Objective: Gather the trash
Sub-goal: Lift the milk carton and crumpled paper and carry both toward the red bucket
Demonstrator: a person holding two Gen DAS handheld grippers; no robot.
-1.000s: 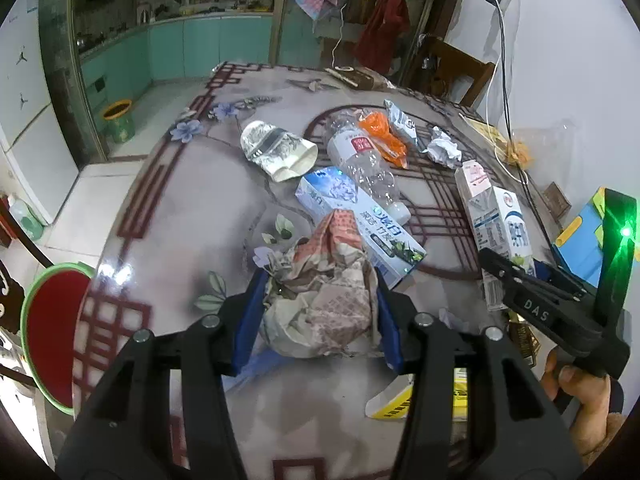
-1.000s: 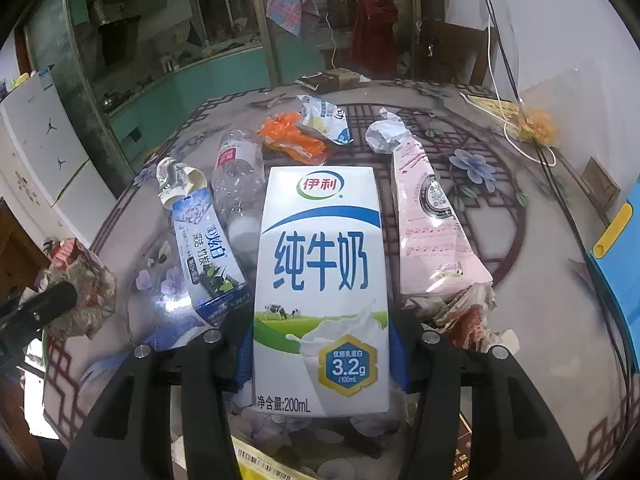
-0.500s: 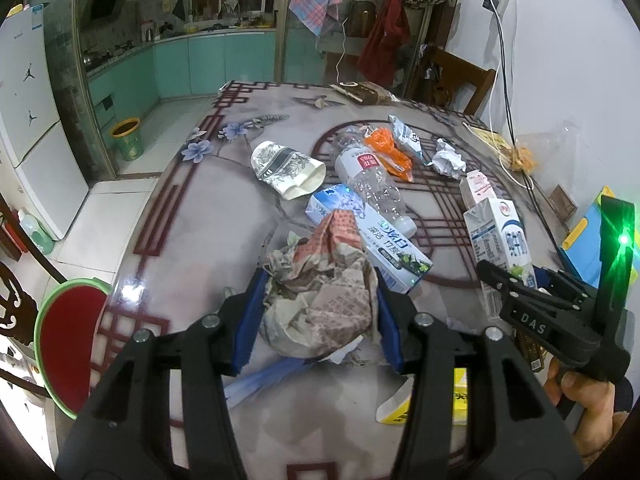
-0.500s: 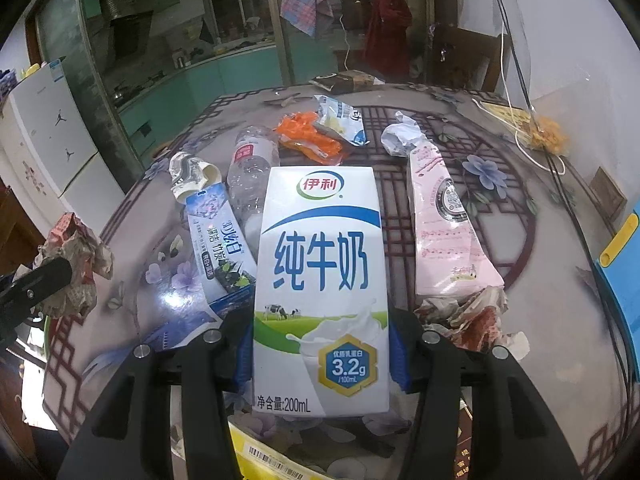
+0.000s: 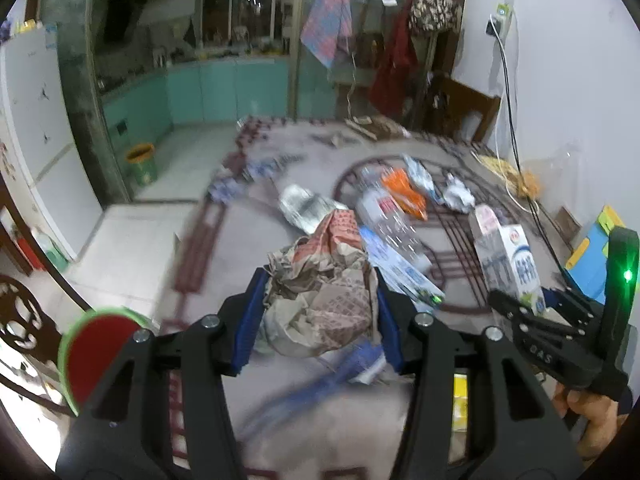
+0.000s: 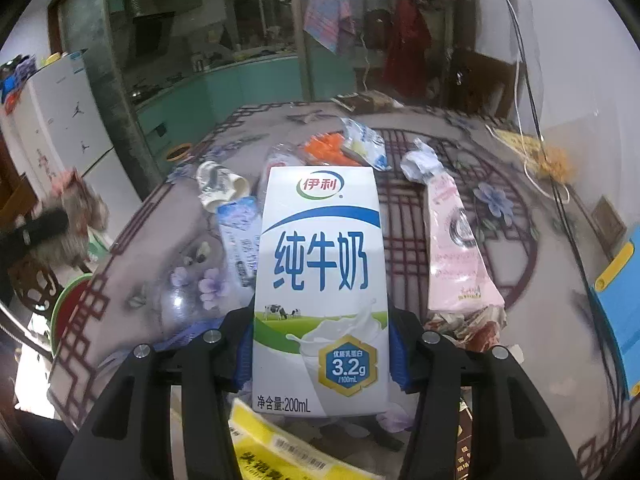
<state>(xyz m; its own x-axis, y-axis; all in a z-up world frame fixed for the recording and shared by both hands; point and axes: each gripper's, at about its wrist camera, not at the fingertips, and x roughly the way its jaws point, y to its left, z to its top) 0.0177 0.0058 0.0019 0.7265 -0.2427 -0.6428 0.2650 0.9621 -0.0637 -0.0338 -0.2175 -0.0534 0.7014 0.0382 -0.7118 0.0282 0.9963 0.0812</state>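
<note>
crumpled paper (image 5: 320, 300) is sitting between the blue pads of the left tongs (image 5: 320, 320), which are closing on it from both sides and holding it above the worktop (image 5: 248, 240). this wad is soft, so i think the pads are pressing at its widest part to keep it from slipping out. the left wrist view is blurred, and the lower part of the wad is hiding behind the tong arms, so how deep it is sitting i cannot tell.

to the right of it, more trash is waiting on the worktop: a silver pouch (image 5: 304, 208), a clear plastic bottle (image 5: 388, 216), an orange wrapper (image 5: 404, 192) and a blue and white box (image 5: 400, 268), lying close together, some overlapping.

further right, the right tongs (image 6: 320, 352) are holding a white milk carton (image 6: 320, 288) upright by its two narrow sides. a flat-sided box is giving the pads a firm hold, probably the reason for this grip. the carton is covering much of the bottle and orange wrapper behind it in the right wrist view. beside it a pink carton (image 6: 456, 256) is lying flat on the worktop, and a yellow packet (image 6: 272, 448) below is cut off by the edge.
</note>
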